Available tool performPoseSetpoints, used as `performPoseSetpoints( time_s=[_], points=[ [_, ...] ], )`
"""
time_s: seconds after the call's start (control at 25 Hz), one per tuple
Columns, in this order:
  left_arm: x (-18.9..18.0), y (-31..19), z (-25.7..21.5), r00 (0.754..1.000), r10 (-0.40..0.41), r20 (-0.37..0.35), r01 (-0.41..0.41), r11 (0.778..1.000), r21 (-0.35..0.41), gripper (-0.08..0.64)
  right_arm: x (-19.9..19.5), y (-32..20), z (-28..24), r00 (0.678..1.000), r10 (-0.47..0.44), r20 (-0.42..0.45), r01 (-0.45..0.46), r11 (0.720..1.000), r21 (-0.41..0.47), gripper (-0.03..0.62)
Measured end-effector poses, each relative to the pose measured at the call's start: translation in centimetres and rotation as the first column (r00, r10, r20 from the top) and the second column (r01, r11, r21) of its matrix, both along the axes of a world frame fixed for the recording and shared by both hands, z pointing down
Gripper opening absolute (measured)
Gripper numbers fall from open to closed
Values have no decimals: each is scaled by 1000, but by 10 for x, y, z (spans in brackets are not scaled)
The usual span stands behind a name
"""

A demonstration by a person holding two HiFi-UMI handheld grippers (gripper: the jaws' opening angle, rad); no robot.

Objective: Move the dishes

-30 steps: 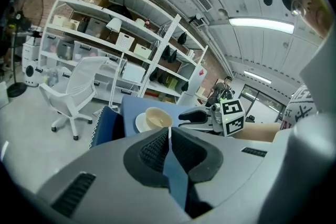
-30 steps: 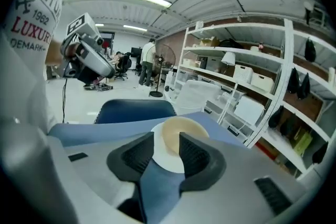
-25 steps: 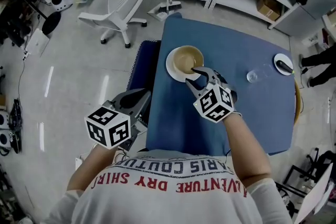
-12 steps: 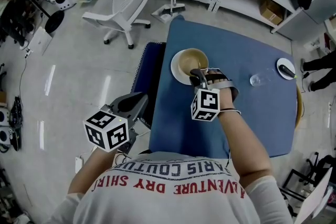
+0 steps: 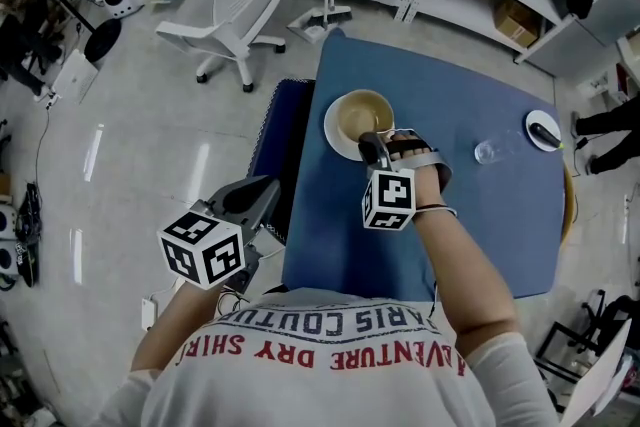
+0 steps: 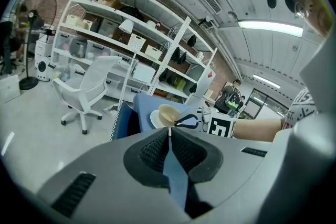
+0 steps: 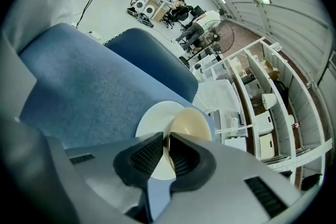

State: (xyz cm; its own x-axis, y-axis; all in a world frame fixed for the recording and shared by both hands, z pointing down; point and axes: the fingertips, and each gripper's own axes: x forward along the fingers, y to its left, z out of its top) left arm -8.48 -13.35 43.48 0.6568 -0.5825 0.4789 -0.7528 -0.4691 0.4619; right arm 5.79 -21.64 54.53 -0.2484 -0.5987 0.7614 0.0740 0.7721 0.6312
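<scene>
A beige bowl [image 5: 362,112] sits on a white plate [image 5: 334,133] near the far left corner of the blue table [image 5: 480,225]. My right gripper [image 5: 374,144] is shut on the bowl's near rim; in the right gripper view the thin rim of the bowl [image 7: 193,124] runs between the closed pads, with the plate [image 7: 152,118] beneath. My left gripper [image 5: 262,194] hangs off the table's left side, shut and holding nothing. From the left gripper view the bowl [image 6: 167,114] and the right gripper [image 6: 190,120] show beyond its closed tips.
A clear glass [image 5: 486,152] stands right of the bowl, and a small white plate [image 5: 543,130] with a dark item lies at the table's right edge. A dark blue seat [image 5: 275,140] adjoins the table's left side. A white office chair [image 5: 238,0] and shelving stand beyond.
My right gripper, open beside the bowl one second ago, has turned and shut on the bowl's rim. The left gripper has barely moved.
</scene>
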Motion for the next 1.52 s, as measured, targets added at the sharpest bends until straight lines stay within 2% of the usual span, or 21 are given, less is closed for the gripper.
performPoseSetpoints(
  time_s=[0.4, 0.88, 1.16, 1.52],
  points=[
    [12, -3, -4, 1000, 21, 1, -21, 1000, 12, 37, 13, -4, -21, 999, 26, 19, -27, 998, 50, 37],
    [58, -13, -15, 994, 111, -12, -110, 993, 36, 37, 93, -3, -42, 985, 173, 2, -172, 981, 92, 37],
    [90, -12, -12, 985, 172, -18, -172, 985, 30, 37, 138, 10, -35, 968, 253, 0, -252, 966, 60, 37],
    [109, -7, 1, 979, 205, -6, -205, 979, 1, 37, 167, 26, -6, 956, 292, -24, -292, 956, 2, 37]
  ],
)
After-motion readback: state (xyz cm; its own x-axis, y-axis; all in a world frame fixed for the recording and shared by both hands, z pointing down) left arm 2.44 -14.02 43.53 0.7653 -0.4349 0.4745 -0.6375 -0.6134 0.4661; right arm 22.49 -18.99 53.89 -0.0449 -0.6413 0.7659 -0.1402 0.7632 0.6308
